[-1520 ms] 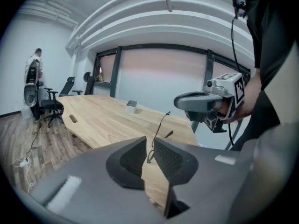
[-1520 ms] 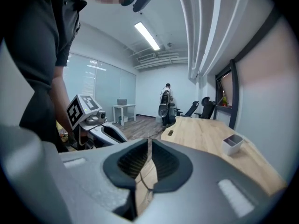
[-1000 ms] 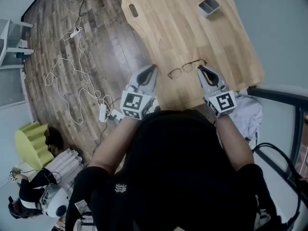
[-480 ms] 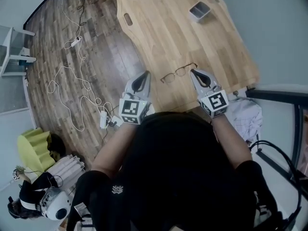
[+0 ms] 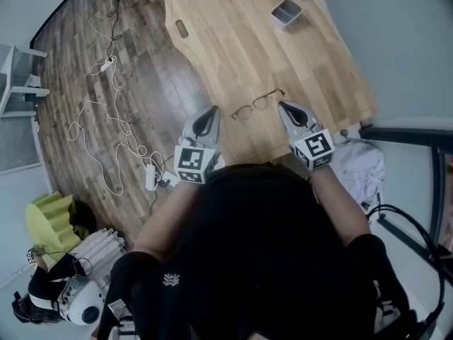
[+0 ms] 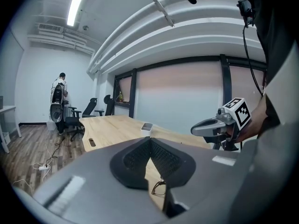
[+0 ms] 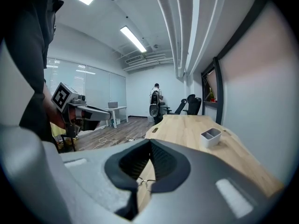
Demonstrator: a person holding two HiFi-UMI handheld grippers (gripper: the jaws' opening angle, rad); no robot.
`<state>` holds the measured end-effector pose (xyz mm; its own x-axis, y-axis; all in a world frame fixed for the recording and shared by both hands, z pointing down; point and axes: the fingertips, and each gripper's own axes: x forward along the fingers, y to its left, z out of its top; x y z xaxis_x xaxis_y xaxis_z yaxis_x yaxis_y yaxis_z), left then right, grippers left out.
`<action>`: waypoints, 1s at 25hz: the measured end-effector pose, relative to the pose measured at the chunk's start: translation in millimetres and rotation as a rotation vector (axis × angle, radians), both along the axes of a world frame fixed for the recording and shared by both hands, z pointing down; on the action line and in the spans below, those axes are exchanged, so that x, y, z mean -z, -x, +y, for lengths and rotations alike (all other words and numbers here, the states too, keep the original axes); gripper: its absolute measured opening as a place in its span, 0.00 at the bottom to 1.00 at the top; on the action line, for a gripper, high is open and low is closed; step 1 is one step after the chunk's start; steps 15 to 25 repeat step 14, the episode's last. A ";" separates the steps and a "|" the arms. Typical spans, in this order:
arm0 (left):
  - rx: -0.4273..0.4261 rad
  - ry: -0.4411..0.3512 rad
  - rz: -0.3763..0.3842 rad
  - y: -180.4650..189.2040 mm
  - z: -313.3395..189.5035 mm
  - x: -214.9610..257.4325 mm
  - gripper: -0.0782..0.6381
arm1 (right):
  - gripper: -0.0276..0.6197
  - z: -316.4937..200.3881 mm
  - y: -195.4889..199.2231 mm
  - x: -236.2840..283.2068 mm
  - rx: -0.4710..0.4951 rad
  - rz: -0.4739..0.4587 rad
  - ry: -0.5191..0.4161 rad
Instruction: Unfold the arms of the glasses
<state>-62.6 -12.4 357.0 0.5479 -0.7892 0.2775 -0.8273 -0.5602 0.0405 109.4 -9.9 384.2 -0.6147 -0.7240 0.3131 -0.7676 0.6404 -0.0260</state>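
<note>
Glasses [image 5: 256, 103]: one pair, between two hand-held grippers [image 5: 210, 112] [image 5: 284, 106].

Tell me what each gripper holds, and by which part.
Nothing. Left gripper and right gripper are shut, empty; the glasses lie on the table beyond them.

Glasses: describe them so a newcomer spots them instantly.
On the light wooden table, look at the near edge, between the left gripper and right gripper. The glasses lie there: a thin dark wire frame, unlike the small boxy grey tray far across the table.
</note>
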 end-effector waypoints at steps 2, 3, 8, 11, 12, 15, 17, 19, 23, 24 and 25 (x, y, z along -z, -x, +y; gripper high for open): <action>-0.004 0.005 -0.001 -1.2 0.7 -2.3 0.12 | 0.04 1.5 -1.8 -1.2 -0.004 0.007 0.007; -0.007 0.008 -0.002 -1.8 0.7 -3.6 0.12 | 0.04 1.7 -2.7 -1.7 -0.006 0.009 0.010; -0.028 0.014 -0.009 -7.6 -0.8 -5.4 0.12 | 0.04 -0.2 -5.7 -0.1 -0.016 0.015 0.012; -0.052 0.005 -0.028 -13.3 -0.8 -5.4 0.12 | 0.04 -1.6 -5.8 1.4 -0.015 0.015 0.004; -0.058 0.003 -0.034 -15.1 -0.5 -5.6 0.12 | 0.04 -1.8 -5.9 1.6 -0.013 0.015 -0.003; -0.069 -0.002 -0.041 -18.1 0.0 -5.8 0.12 | 0.04 -2.2 -6.2 1.9 -0.008 0.015 -0.015; -0.069 -0.002 -0.041 -18.1 0.0 -5.8 0.12 | 0.04 -2.2 -6.2 1.9 -0.008 0.015 -0.015; -0.069 -0.002 -0.041 -18.1 0.0 -5.8 0.12 | 0.04 -2.2 -6.2 1.9 -0.008 0.015 -0.015; -0.069 -0.002 -0.041 -18.1 0.0 -5.8 0.12 | 0.04 -2.2 -6.2 1.9 -0.008 0.015 -0.015; -0.069 -0.002 -0.041 -18.1 0.0 -5.8 0.12 | 0.04 -2.2 -6.2 1.9 -0.008 0.015 -0.015; -0.069 -0.002 -0.041 -18.1 0.0 -5.8 0.12 | 0.04 -2.2 -6.2 1.9 -0.008 0.015 -0.015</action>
